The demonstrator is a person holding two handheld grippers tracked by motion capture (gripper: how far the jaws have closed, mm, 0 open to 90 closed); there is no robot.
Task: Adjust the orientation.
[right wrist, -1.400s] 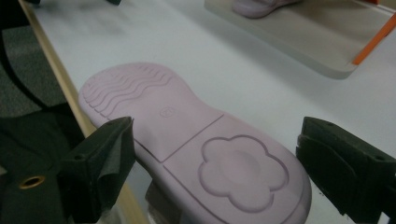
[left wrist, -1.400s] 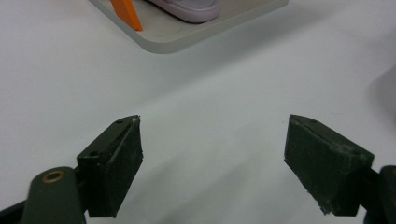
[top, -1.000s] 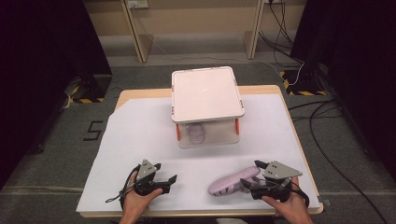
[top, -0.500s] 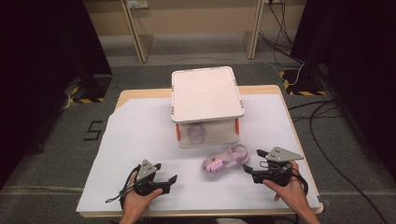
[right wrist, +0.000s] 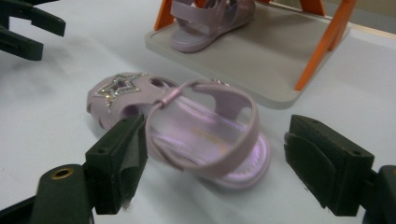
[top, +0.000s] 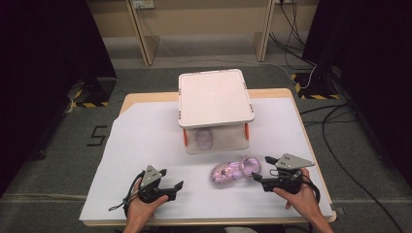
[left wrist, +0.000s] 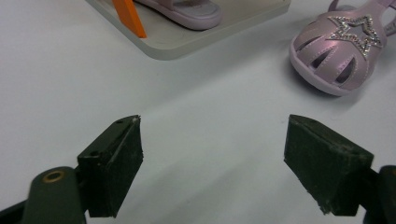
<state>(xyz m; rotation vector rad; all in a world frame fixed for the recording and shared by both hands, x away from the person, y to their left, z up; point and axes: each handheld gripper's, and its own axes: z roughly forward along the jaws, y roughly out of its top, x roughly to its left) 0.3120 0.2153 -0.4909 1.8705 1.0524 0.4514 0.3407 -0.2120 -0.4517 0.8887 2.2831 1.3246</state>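
On the white table cover we see a lilac child's sandal lying on its sole, just in front of the small white shelf w/ orange legs. The sandal's closed toe, w/ a glitter star, points to the person's left; its heel strap is toward the right gripper. A second lilac sandal stands on the lower board of the shelf, under the top plate, well apart from the first one.

In the right gripper view, we look along the two black jaws and the loose sandal's heel part lies between them. The left jaw is very near the strap, maybe touching it, we cannot tell for sure; the right jaw stands clearly apart from the sole. So this gripper is wide open around the heel and does not clamp it. The sandal rests on the cover, not lifted. In the high view the right hand holds the gripper low, near the table's front right, the jaws pointing at the sandal.

The left gripper is at the front left, in the person's left hand, approx. level w/ the other one. In the left gripper view its jaws are spread wide w/ only bare white cover between them, so it holds nothing. From there the sandal's toe shows at the upper right and the shelf's corner at the top.
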